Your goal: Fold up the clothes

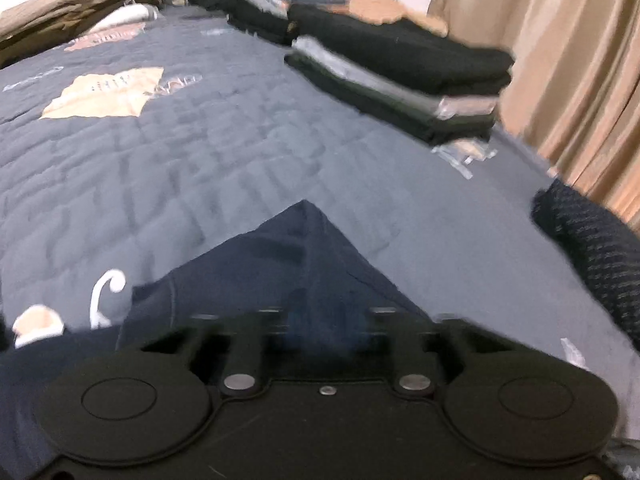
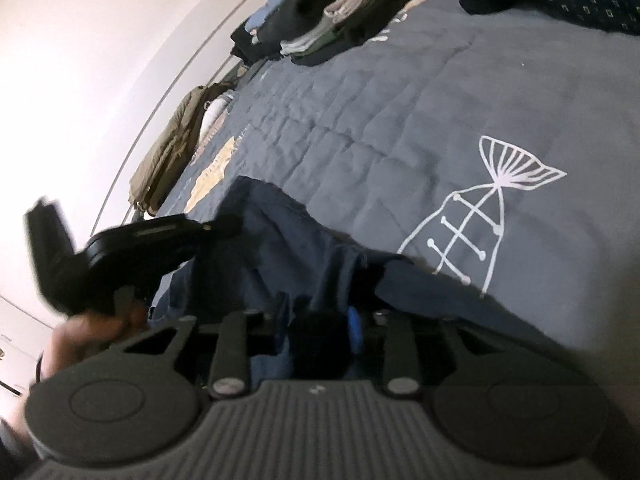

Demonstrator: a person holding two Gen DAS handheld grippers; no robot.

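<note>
A navy blue garment (image 1: 296,268) lies on the grey-blue quilted bed cover (image 1: 200,152). In the left wrist view its folded corner rises in a peak just ahead of my left gripper (image 1: 320,328), which is shut on its cloth. In the right wrist view the same garment (image 2: 280,248) drapes from my right gripper (image 2: 320,320), which is shut on its edge. The left gripper (image 2: 152,240) shows there at the left, held in a hand and raised over the garment.
Stacks of folded dark and grey clothes (image 1: 400,72) stand at the far right of the bed. Olive clothes (image 1: 72,12) lie at the far left. A dark patterned garment (image 1: 592,256) lies at the right edge, by beige curtains (image 1: 560,60).
</note>
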